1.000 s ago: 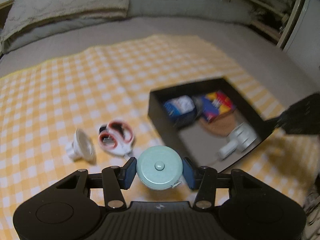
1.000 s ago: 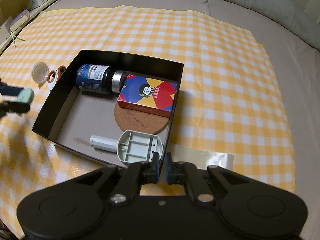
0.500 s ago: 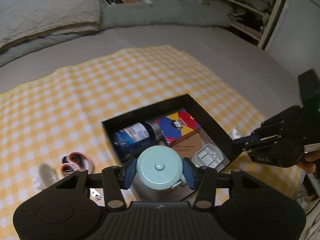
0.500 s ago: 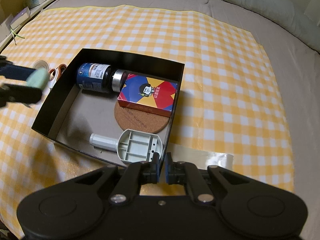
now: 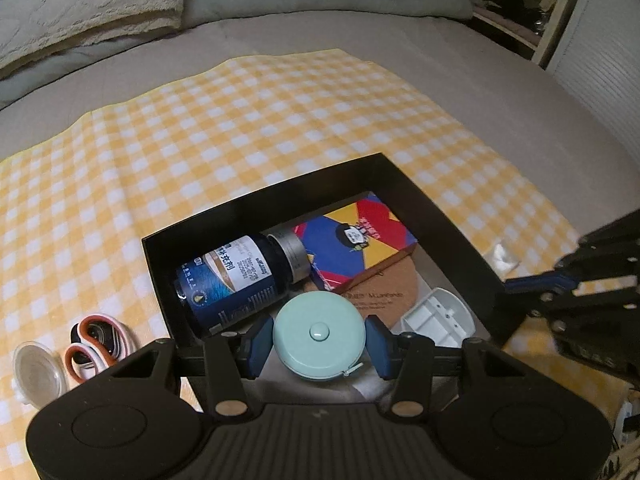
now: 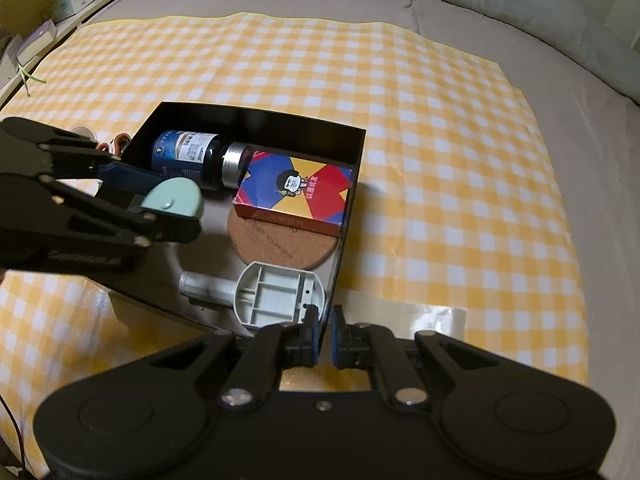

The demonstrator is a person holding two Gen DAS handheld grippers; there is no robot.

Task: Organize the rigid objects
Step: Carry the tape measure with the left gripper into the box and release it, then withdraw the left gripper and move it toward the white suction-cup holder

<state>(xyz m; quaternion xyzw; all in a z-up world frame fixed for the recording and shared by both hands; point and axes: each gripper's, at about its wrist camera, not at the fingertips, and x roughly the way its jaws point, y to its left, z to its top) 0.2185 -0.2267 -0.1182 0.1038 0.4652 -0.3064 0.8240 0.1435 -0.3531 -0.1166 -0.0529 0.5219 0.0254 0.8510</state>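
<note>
My left gripper is shut on a round mint-green tape measure and holds it over the open black box. The tape measure also shows in the right wrist view, above the box's left part. In the box lie a dark blue bottle, a colourful card box, a cork coaster and a grey plastic part. My right gripper is shut and empty at the box's near wall.
Red-and-white scissors and a clear plastic lid lie on the yellow checked cloth left of the box. The cloth covers a grey bed with pillows behind. A clear wrapper lies by my right gripper.
My left gripper has carried the tape measure rightward from above the scissors and lid to over the box. My right gripper has stayed in place.
</note>
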